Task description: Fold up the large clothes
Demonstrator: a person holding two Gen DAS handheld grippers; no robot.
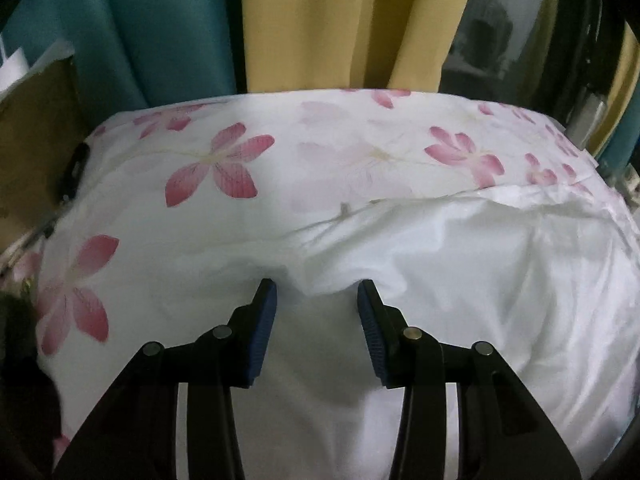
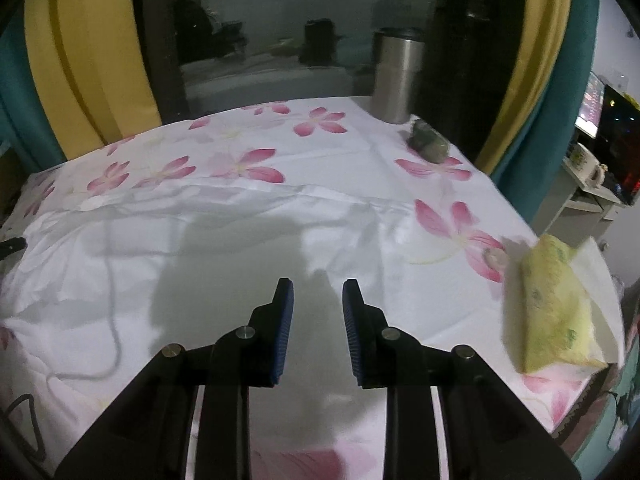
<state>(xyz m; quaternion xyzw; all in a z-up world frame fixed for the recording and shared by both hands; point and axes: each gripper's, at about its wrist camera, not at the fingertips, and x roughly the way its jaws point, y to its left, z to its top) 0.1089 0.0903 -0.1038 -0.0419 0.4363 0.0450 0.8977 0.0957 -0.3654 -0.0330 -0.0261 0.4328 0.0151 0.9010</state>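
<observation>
Downward both grippers (image 1: 317,286) (image 2: 317,285) (jaws apart)

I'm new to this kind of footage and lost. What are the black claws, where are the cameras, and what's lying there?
Each claw is a hand-held gripper with a camera looking along its fingers. One picture shows the left gripper, the other the right gripper. Both are open and hold nothing. Beneath them a white garment lies on a flower-printed cloth. The right view also shows a steel tumbler, a yellow packet and a small grey-green object.
</observation>
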